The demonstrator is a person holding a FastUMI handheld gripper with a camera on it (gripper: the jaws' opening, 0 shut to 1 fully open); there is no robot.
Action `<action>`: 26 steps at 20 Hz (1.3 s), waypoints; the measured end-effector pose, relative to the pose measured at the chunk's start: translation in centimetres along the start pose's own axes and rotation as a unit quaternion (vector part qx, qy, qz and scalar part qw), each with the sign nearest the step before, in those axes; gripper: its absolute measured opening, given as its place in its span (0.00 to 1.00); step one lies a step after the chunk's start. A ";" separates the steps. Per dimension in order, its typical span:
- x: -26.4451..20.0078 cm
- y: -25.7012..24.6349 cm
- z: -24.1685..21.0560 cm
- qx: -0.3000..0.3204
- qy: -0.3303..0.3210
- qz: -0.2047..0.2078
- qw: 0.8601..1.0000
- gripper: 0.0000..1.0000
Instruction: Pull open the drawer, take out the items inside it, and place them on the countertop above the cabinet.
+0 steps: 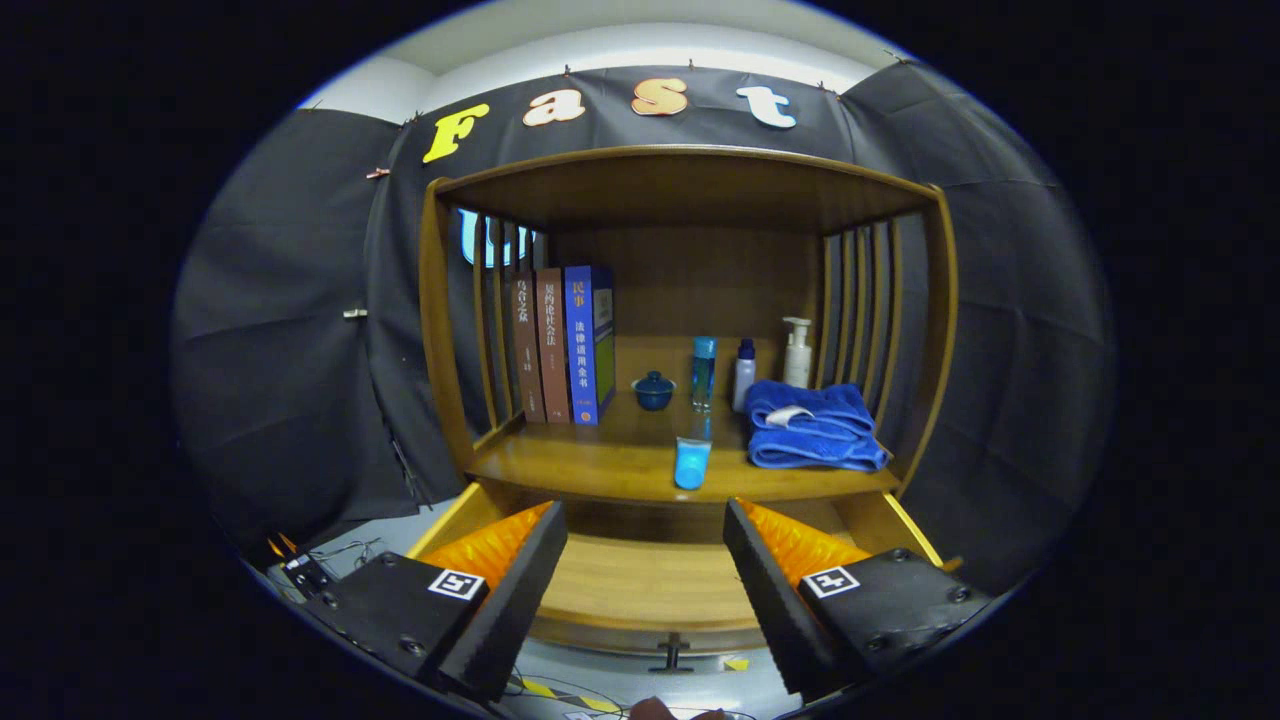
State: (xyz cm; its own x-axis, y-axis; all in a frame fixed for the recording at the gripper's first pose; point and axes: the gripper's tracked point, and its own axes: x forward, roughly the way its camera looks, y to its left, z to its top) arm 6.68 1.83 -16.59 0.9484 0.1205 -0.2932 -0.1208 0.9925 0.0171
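claw [645, 570] spread wide, gripping nothing, above the pulled-open drawer [650, 585]; light blue tube [691, 462] stands on the worktop [600, 465] beyond.

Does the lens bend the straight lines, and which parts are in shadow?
Gripper view: fisheye bows the wooden cabinet sides outward; the back behind the blue folded towel is dim; the pulled-open wooden drawer is lit; the open claw hangs above it.

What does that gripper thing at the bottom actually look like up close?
The gripper has two long wedge-shaped fingers that taper toward their tips, with finely ribbed inner faces. Each sits on a blocky black housing fastened with round screws, and each housing carries a small square black-and-white marker. The jaws stand wide apart over the open drawer.
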 end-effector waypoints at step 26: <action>2.6 -3.5 -14.7 -0.001 -0.029 -0.048 0.998 0.99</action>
State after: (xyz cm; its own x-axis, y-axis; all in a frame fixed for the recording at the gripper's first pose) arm 5.25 -1.65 -31.44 0.9711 0.0258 -0.2371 -0.0293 0.9995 -0.0112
